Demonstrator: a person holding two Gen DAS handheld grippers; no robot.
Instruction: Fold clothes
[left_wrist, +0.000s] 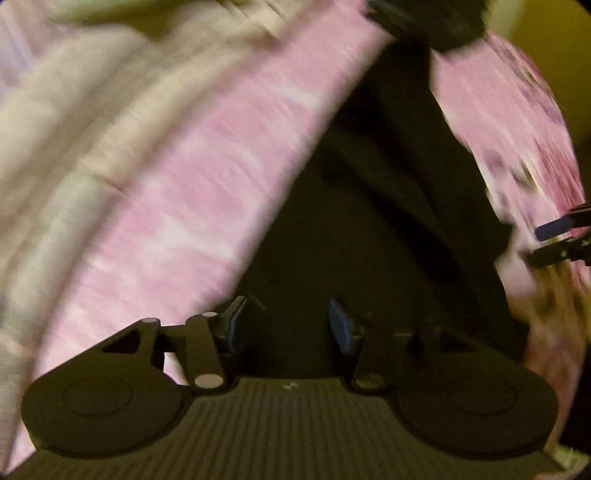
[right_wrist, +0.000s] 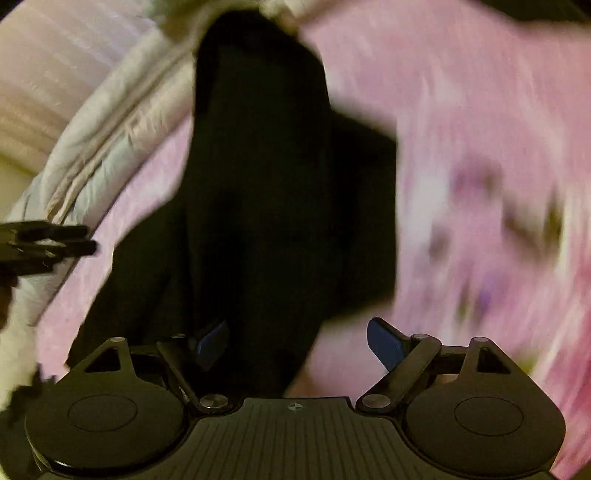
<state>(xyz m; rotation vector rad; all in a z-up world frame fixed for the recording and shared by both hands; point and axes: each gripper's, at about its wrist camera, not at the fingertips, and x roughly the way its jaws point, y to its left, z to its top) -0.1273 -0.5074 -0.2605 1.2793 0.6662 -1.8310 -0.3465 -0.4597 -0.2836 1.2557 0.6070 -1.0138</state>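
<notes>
Folding looks barely begun, we judge: the black garment (right_wrist: 258, 184) lies rumpled on the pink bedspread (left_wrist: 177, 206), and our left gripper (left_wrist: 286, 325) and right gripper (right_wrist: 299, 341) are both released, grasping nothing.

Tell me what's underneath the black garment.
The black garment lies on a pink sheet, which shows around its edges in both views. A pale quilted cover sits beside it. Whatever lies directly beneath the dark cloth is covered, and the blur hides detail.
</notes>
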